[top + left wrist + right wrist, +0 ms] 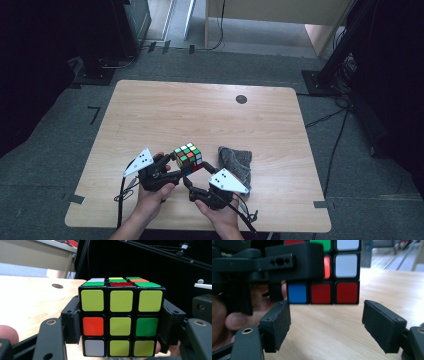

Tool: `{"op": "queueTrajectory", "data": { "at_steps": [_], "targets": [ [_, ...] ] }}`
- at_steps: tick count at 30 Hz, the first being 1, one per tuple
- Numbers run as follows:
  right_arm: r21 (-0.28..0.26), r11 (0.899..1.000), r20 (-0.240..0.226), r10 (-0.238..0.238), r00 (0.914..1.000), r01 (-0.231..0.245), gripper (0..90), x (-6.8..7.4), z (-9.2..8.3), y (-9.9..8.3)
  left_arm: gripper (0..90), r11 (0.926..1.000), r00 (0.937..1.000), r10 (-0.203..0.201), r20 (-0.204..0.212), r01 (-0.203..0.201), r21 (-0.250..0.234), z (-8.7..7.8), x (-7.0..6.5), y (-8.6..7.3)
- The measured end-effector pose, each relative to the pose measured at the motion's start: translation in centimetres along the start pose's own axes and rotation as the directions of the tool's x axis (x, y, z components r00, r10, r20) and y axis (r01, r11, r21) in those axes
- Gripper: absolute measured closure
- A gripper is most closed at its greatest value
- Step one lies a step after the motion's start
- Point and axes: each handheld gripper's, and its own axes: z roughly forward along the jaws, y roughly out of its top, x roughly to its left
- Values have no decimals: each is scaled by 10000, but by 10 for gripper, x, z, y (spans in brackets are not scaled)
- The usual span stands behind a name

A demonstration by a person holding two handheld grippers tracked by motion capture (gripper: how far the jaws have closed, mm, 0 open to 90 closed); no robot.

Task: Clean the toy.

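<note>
At lower left of centre in the high view, the left gripper point(172, 172) clamps the puzzle cube point(188, 156), lifted just above the wooden table point(150, 110); its pads press both side faces. Just right of it, below the cube, the right gripper point(192, 182) stands parted with nothing between its jaws, the cube above them. A grey cloth point(236, 161) lies further right.

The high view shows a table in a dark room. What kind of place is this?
Probably a lab or recording studio, not a home. A bare wooden table stands on grey carpet with tape marks, black stands and trailing cables surround it, and a puzzle cube is being handled.
</note>
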Motion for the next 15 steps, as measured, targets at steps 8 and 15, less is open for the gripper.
{"op": "queueTrajectory", "data": {
  "at_steps": [8,15],
  "targets": [
    [-549,9966,714,-567,9958,606,318,7,-5,1,341,9993,9991,-342,234,338,174,7,-6,-5],
    [-276,9962,769,-805,9938,828,344,6,-4,1,308,10000,9995,47,320,-45,-38,4,-2,-4]
  ]
}}
